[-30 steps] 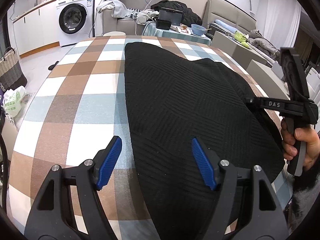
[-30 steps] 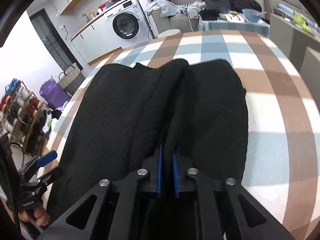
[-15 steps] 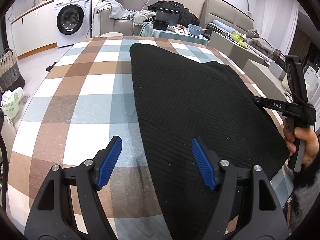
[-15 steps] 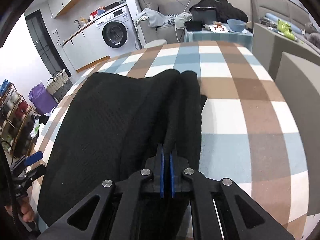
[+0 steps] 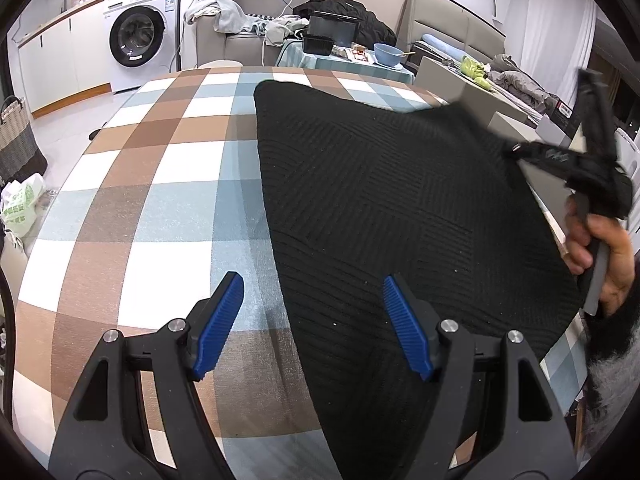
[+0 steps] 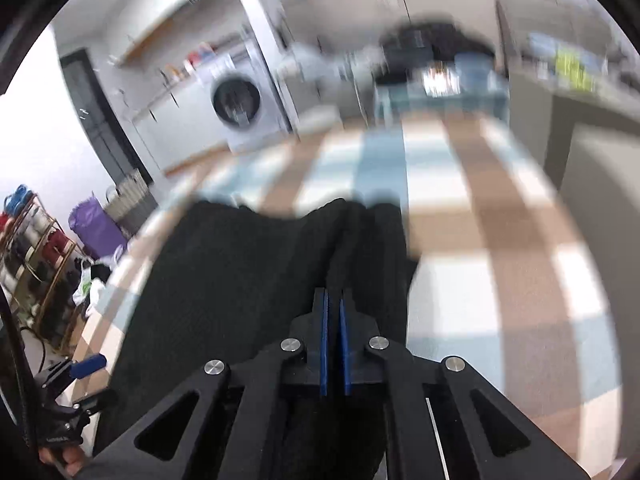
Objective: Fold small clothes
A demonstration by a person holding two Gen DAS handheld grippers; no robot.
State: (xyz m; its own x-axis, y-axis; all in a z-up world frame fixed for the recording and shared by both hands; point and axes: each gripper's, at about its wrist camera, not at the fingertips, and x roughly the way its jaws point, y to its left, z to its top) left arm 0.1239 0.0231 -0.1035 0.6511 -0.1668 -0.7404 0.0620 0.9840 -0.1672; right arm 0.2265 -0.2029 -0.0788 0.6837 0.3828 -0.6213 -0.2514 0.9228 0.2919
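The right claw is clenched on a bunched edge of the black knit garment, lifting it off the checked counter to carry that side over for a fold; the left claw hangs released at the near edge, ready to pin. Since a second ago, the right side has risen and swung inward

Black ribbed-knit garment at right of frame; brown, white and pale-blue checked counter at left; blue fingertips below.
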